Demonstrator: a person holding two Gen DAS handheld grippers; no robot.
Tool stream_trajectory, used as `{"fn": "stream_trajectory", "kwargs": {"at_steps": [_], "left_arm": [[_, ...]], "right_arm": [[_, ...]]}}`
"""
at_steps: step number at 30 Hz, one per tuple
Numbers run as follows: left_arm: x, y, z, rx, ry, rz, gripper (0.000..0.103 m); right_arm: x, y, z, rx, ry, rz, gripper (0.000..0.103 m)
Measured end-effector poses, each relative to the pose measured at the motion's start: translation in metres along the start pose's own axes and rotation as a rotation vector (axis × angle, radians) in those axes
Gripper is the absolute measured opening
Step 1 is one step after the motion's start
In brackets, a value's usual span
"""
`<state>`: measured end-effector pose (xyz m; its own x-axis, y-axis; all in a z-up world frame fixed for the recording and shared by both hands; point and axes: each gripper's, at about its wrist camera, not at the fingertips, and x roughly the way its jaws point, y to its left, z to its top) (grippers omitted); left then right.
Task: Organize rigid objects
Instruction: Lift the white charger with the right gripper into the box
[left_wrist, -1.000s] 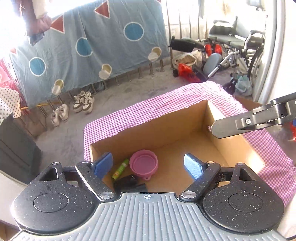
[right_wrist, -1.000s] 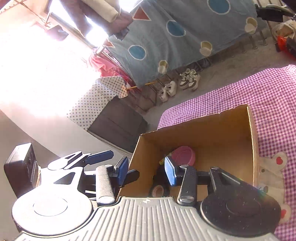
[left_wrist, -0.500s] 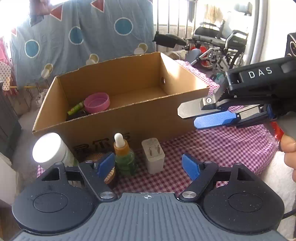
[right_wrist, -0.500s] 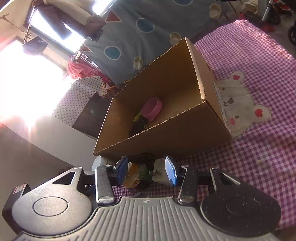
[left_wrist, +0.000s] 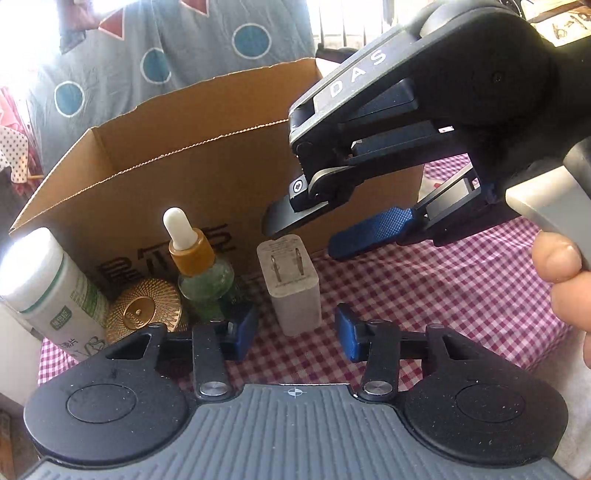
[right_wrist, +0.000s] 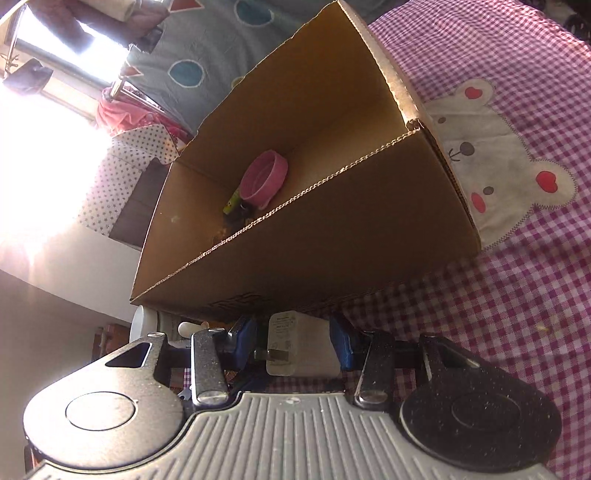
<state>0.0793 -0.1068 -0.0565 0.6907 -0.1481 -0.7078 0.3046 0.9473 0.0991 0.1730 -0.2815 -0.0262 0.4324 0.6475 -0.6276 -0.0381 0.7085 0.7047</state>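
Four loose items stand in a row before one cardboard box (left_wrist: 207, 192) on the checked tablecloth (left_wrist: 443, 280).

One white bottle (left_wrist: 48, 280), one gold lid (left_wrist: 147, 308), one dropper bottle (left_wrist: 201, 273) and one white plug adapter (left_wrist: 293, 284) line the box's near wall. The left hand-held gripper (left_wrist: 295, 332) is open at the adapter; the right hand-held gripper (right_wrist: 293, 343) brackets it, contact unclear. One pink cup (right_wrist: 264, 179) lies inside.

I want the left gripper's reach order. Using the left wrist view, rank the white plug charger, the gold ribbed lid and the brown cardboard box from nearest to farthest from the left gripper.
1. White plug charger: just ahead of the left gripper.
2. Gold ribbed lid: off to the left.
3. Brown cardboard box: behind both.
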Motion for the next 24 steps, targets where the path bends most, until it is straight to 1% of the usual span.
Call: {"fn": "stream_trajectory", "kwargs": {"at_steps": [1,3,7,8,11,13,16,19,24], "left_arm": [[0.003,0.001,0.0,-0.009,0.002,-0.007,0.043],[0.008,0.003,0.002,-0.019,0.008,-0.008,0.038],[0.014,0.005,0.005,-0.032,0.012,-0.007,0.034],[0.015,0.006,0.006,-0.034,0.012,-0.006,0.03],[0.015,0.01,0.007,-0.053,0.013,-0.003,0.03],[0.02,0.006,0.007,-0.052,0.013,-0.001,0.029],[0.017,0.002,0.006,-0.05,0.012,-0.003,0.029],[0.01,-0.001,0.004,-0.042,-0.001,-0.003,0.029],[-0.018,-0.011,0.004,-0.026,-0.044,0.011,0.028]], "right_arm": [[0.001,0.001,-0.001,-0.001,0.004,-0.005,0.047],[0.006,0.001,0.0,0.003,0.015,-0.013,0.047],[0.016,0.001,0.0,0.002,0.035,-0.016,0.045],[0.018,0.001,0.0,0.001,0.039,-0.016,0.044],[0.022,0.0,-0.002,0.024,0.049,0.019,0.039],[0.019,0.001,-0.003,0.017,0.041,0.016,0.038],[0.013,-0.002,-0.006,0.022,0.035,0.02,0.037],[0.002,-0.003,-0.01,0.027,0.025,0.027,0.037],[-0.023,0.009,-0.019,-0.005,-0.011,0.039,0.037]]}}
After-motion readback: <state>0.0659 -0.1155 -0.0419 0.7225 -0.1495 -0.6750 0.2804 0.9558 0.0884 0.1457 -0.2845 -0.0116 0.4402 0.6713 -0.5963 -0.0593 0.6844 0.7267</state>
